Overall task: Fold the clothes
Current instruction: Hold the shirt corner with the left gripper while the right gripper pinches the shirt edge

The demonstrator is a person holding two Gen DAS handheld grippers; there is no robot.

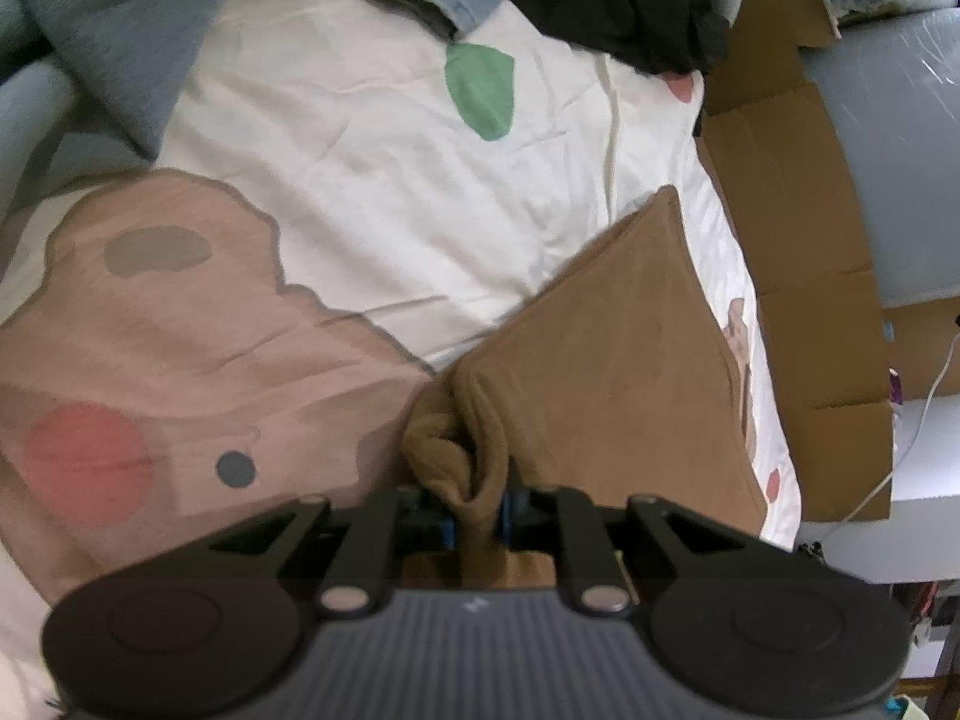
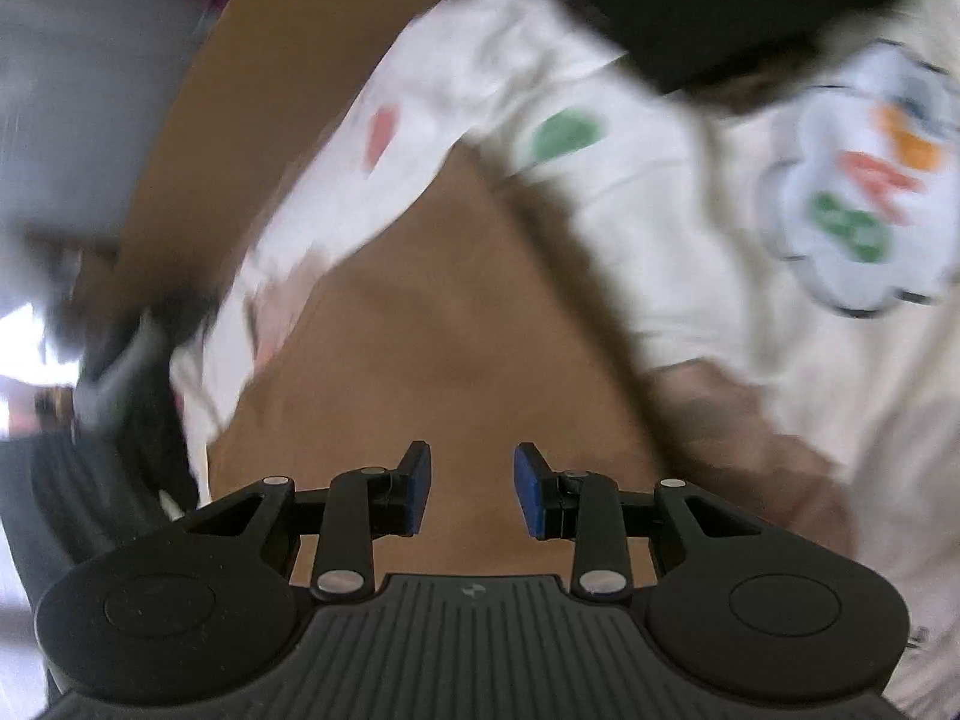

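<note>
Here, left gripper [image 1: 474, 501] clamped on brown garment [image 1: 606, 372], right gripper [image 2: 472, 492] parted, empty

Materials and surface finish

Brown garment [image 1: 606, 372]: soft matt cloth with a fleecy nap. Bed cover [image 1: 384, 192]: smooth matt woven cloth, lightly creased, with printed patches. Left gripper [image 1: 477, 501] and right gripper [image 2: 472, 492]: matt black plastic, ribbed housing, bright metal pivot pins, blue rubbery pads [image 2: 528, 495]. Cardboard [image 1: 798, 240]: matt brown.
</note>
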